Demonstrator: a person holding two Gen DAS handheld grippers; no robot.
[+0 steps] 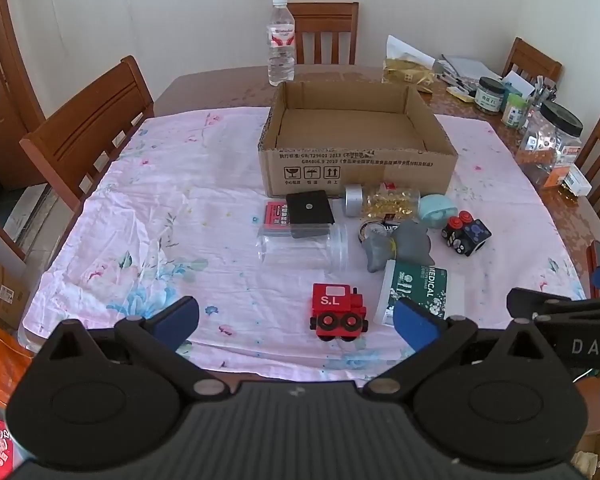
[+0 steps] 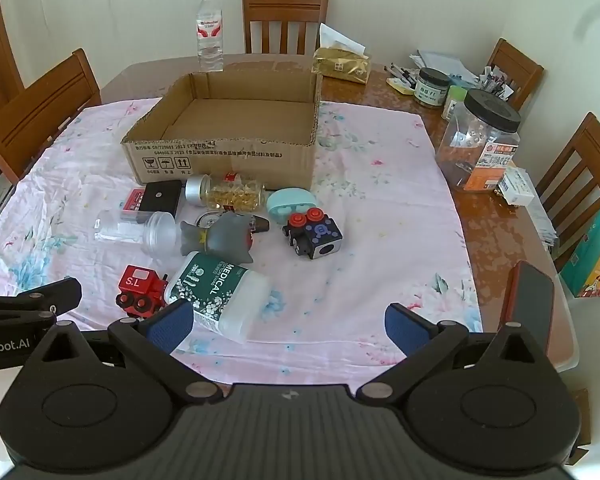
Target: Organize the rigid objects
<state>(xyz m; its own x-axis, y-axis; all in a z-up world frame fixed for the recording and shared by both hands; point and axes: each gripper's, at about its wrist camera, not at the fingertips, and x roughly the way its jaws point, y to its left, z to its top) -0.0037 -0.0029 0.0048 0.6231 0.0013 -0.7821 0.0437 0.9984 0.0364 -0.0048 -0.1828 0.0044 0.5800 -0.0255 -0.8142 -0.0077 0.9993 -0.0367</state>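
Observation:
An empty open cardboard box [image 1: 356, 168] [image 2: 224, 160] stands on the pink flowered cloth. In front of it lie a red toy train [image 1: 338, 312] [image 2: 140, 292], a clear jar [image 1: 300, 246] [image 2: 136, 230], a black square block [image 1: 310, 208] [image 2: 162, 196], a bottle of yellow capsules [image 1: 384, 202] [image 2: 228, 194], a grey shark toy [image 1: 396, 246] [image 2: 224, 238], a green "MEDICAL" tub [image 1: 418, 292] [image 2: 218, 294], a teal case [image 1: 436, 210] [image 2: 292, 204] and a black cube toy [image 1: 466, 232] [image 2: 314, 234]. My left gripper [image 1: 296, 322] hangs open just short of the train. My right gripper [image 2: 288, 326] is open over bare cloth, right of the tub.
A water bottle [image 1: 281, 42] stands behind the box. Jars [image 2: 476, 140], pens and a gold packet [image 2: 342, 64] crowd the table's far right. A phone [image 2: 530, 304] lies at the near right edge. Wooden chairs [image 1: 88, 128] ring the table.

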